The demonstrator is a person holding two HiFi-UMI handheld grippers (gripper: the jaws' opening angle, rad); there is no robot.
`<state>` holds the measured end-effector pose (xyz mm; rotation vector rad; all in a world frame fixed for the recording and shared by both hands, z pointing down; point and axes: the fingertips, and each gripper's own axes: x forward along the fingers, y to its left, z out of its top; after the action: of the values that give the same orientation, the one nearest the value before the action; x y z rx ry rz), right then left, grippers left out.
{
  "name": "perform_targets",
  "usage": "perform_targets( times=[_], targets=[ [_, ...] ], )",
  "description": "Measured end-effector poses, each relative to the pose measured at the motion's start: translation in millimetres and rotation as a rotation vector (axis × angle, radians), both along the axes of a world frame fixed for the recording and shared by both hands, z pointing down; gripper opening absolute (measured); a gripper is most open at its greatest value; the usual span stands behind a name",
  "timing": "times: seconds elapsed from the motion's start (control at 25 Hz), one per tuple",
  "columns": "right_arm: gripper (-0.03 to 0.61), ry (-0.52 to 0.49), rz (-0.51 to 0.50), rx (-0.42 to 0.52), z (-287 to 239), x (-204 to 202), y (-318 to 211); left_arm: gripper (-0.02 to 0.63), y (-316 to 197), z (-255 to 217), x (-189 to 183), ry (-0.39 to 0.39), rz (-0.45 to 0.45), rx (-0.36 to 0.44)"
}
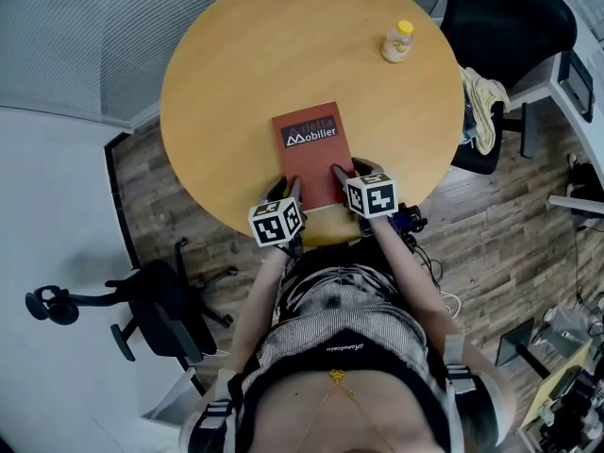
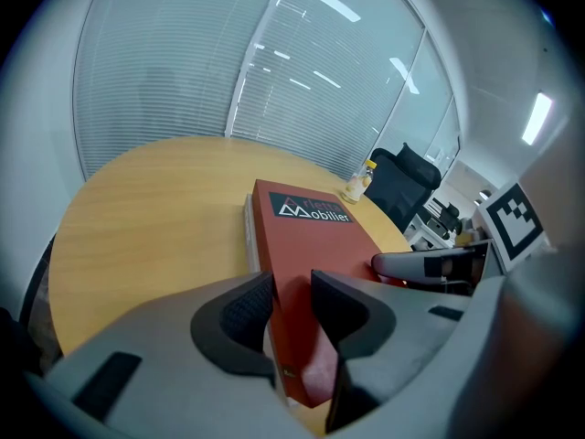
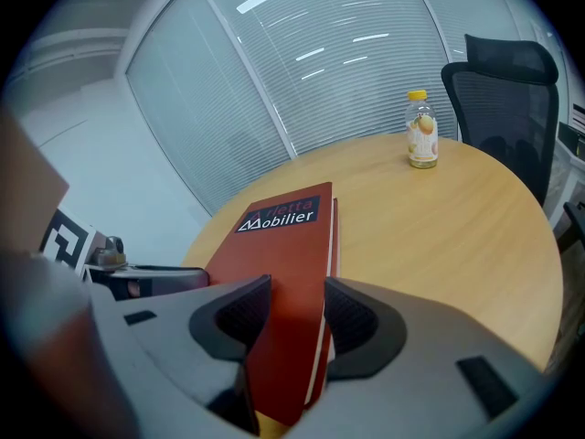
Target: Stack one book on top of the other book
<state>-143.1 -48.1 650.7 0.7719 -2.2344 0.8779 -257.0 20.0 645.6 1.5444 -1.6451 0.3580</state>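
Note:
A red book (image 1: 311, 149) with a dark "Mobilier" label lies near the front edge of the round wooden table (image 1: 236, 83). A second book's edge (image 2: 248, 231) peeks out under its left side, and again on its right side (image 3: 337, 236). My left gripper (image 1: 294, 194) is at the red book's near left corner, and the corner (image 2: 311, 236) fills the gap between its pads (image 2: 292, 314). My right gripper (image 1: 354, 173) is at the near right corner. The cover and page edge (image 3: 283, 245) sit tight between its pads (image 3: 297, 314). Both look shut on the red book.
A small yellow-capped bottle (image 1: 398, 41) stands at the table's far right. A black office chair (image 1: 510, 17) with a cloth (image 1: 483, 107) over it is beyond the table on the right. Another chair (image 1: 142, 300) stands on the floor at the left.

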Motion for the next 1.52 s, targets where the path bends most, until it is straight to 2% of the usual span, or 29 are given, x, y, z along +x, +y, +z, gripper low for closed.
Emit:
perform_targets(
  times=[0.44,0.56,0.72,0.8,0.96,1.0,1.04,1.08,1.12,1.16,1.4,1.52],
  targets=[
    [0.178,-0.018,0.006,0.012,-2,0,-1,0.14,-1,-2,0,-0.024,-0.001,0.03],
    [0.178,-0.008,0.006,0.024,-5,3,-2,0.14,-1,-7,-2,-0.081,0.021,0.062],
    [0.178,0.026,0.002,0.109,-23,13,-9,0.14,-4,-26,-10,-0.173,0.009,0.122],
    [0.178,0.013,-0.003,0.145,-38,15,-10,0.14,-7,-37,-9,-0.188,0.02,0.151],
    [0.176,-0.055,-0.058,0.192,-64,10,1,0.137,-12,-55,-1,-0.16,0.031,0.204],
    [0.174,-0.067,-0.083,0.209,-70,8,5,0.116,-12,-60,1,-0.152,0.034,0.216],
    [0.158,-0.072,-0.105,0.228,-75,7,9,0.077,-13,-65,5,-0.144,0.042,0.228],
    [0.114,-0.071,-0.123,0.247,-79,7,12,0.045,-13,-69,8,-0.135,0.055,0.24],
    [0.068,-0.069,-0.138,0.264,-82,7,15,0.04,-13,-74,13,-0.124,0.071,0.253],
    [0.051,-0.07,-0.154,0.275,-85,7,17,0.032,-13,-78,18,-0.112,0.089,0.267],
    [0.026,-0.147,-0.211,0.281,-97,1,32,0.02,-11,-97,47,-0.053,0.211,0.327],
    [0.026,-0.176,-0.227,0.292,-102,-2,37,0.02,-9,-103,57,-0.066,0.263,0.345]
  ],
)
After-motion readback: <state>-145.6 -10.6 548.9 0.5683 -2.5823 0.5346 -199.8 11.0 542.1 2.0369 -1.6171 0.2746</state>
